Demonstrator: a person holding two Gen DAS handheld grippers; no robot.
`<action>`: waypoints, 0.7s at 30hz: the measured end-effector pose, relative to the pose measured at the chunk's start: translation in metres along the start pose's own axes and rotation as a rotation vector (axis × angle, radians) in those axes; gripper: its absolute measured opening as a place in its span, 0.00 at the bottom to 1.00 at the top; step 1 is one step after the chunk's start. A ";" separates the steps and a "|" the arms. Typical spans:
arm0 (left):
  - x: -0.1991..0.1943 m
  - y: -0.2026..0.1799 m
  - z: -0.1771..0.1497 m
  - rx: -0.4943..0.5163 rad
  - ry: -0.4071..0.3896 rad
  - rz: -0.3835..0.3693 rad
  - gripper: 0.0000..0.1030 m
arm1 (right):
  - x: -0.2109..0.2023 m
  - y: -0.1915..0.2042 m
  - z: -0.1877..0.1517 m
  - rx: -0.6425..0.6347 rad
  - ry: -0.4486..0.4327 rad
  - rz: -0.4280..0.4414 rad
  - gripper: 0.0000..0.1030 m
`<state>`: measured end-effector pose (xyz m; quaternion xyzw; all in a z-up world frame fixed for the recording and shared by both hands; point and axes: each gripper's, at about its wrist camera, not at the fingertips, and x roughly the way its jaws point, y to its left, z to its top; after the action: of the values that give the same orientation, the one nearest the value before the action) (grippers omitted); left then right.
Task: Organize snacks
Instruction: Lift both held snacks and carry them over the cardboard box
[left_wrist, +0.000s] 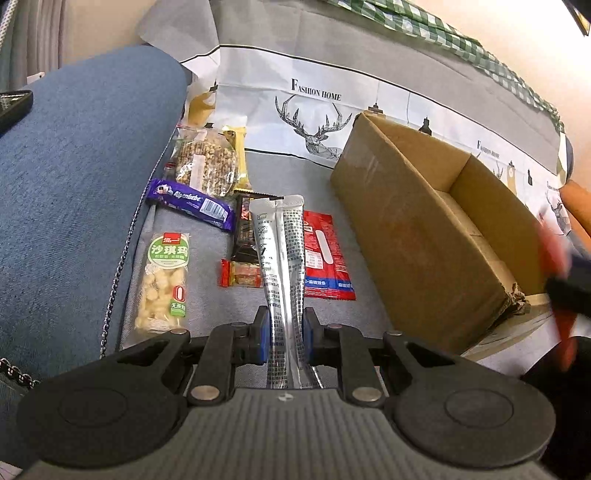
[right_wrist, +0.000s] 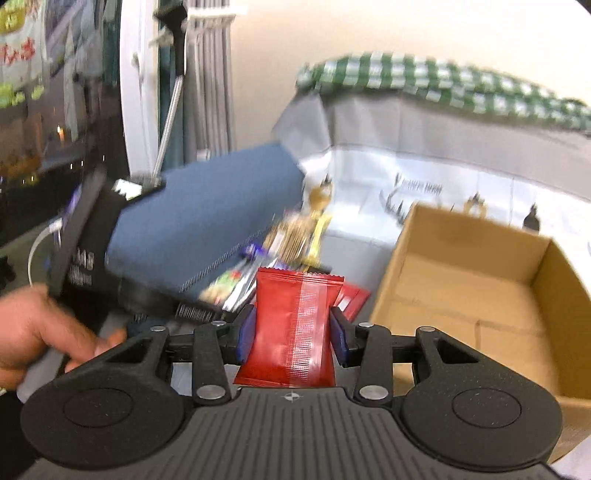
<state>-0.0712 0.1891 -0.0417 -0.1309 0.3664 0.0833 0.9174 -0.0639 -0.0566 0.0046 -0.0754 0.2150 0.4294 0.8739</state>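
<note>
Snacks (left_wrist: 207, 206) beside open box (left_wrist: 424, 236), possibly empty

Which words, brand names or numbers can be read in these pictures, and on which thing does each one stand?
"FASHION HOME": deer-print cloth.
"Alpenliebe": purple wrapper.
"沙琪玛", "0": green-labelled snack bag.
Silver sachet in the left gripper: print too small.
Flat red packet: too small.
Red packet in the right gripper: no readable text.

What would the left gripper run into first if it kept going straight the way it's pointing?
Probably the small red candy or the red packet lying just ahead of the left gripper and its silver sachet; depth is unclear.
</note>
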 end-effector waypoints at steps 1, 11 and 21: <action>0.000 -0.001 0.000 0.000 -0.003 -0.002 0.19 | -0.005 -0.006 0.004 0.001 -0.023 -0.005 0.42; -0.023 -0.012 -0.005 -0.031 -0.087 -0.020 0.19 | -0.031 -0.085 0.001 0.018 -0.277 -0.154 0.42; -0.042 -0.051 -0.003 -0.092 -0.140 -0.143 0.19 | -0.027 -0.115 -0.013 0.138 -0.326 -0.191 0.42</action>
<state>-0.0912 0.1373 -0.0054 -0.1927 0.2869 0.0434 0.9374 0.0077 -0.1512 -0.0012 0.0350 0.0917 0.3350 0.9371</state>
